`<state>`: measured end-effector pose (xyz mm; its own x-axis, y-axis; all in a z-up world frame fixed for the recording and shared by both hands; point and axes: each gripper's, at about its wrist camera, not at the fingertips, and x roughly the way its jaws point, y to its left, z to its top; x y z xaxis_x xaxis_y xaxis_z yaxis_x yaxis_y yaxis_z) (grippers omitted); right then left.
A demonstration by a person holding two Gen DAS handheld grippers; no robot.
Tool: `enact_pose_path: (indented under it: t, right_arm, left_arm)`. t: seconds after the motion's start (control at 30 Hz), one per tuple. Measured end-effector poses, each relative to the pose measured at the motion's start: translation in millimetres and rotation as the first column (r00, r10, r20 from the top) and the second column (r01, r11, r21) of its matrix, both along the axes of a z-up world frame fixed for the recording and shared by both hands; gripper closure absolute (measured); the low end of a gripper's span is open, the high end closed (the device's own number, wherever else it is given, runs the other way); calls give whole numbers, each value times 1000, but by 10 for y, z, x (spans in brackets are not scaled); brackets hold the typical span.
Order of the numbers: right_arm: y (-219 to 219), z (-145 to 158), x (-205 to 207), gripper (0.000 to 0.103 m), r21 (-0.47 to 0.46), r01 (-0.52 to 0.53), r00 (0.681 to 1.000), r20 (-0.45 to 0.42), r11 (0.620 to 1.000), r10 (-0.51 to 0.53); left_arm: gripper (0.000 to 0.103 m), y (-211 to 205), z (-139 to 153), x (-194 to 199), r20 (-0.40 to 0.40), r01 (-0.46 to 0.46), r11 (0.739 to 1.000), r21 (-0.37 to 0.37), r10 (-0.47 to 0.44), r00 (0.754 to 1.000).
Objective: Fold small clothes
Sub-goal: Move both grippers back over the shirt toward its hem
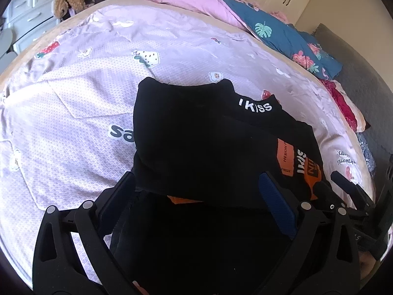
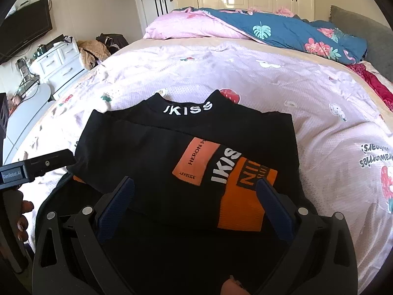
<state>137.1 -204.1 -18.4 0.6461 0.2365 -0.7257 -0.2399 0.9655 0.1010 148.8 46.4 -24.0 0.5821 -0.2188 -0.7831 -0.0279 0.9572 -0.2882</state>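
"IKISS", "HERON" on black top point(image 2: 157, 147)

A bed point(image 1: 73, 103) is viewed steeply downward at close range from both wrist cameras, the left set beside the right; a black top point(image 1: 196, 135) point(image 2: 172, 135) and blue quilt point(image 1: 282, 34) point(image 2: 294, 32) are shared by both

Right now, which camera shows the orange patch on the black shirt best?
The right wrist view: the orange patch lies flat and whole near the middle of the black shirt, its lettering readable. In the left wrist view the patch is squeezed toward the shirt's right edge, seen at a slant and partly cut off.
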Motion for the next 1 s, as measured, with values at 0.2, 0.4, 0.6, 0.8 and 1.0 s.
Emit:
enact_pose_path:
  t: [0.2, 0.4, 0.6, 0.8, 1.0]
  right_arm:
    - [-20, 91, -54, 4, 7, 0, 1000, 21, 1000, -1]
    - [-36, 214, -118, 4, 18, -1, 999, 49, 1000, 0]
    - [-61, 335, -214, 4, 24, -5, 997, 79, 1000, 3]
    - [-113, 434, -324, 4, 26, -5, 995, 104, 1000, 2]
    - [-146, 469, -433, 4, 22, -10, 993, 116, 1000, 7]
  left_arm:
    - [9, -7, 89, -43, 15, -5, 1000, 12, 5, 1000]
    - [9, -25, 205, -118, 45, -6, 999, 43, 4, 999]
    - [9, -50, 323, -216, 75, -10, 997, 80, 4, 997]
    - [9, -70, 402, -328, 94, -6, 995, 97, -4, 996]
    - [9, -85, 404, -441, 97, -5, 995, 97, -5, 995]
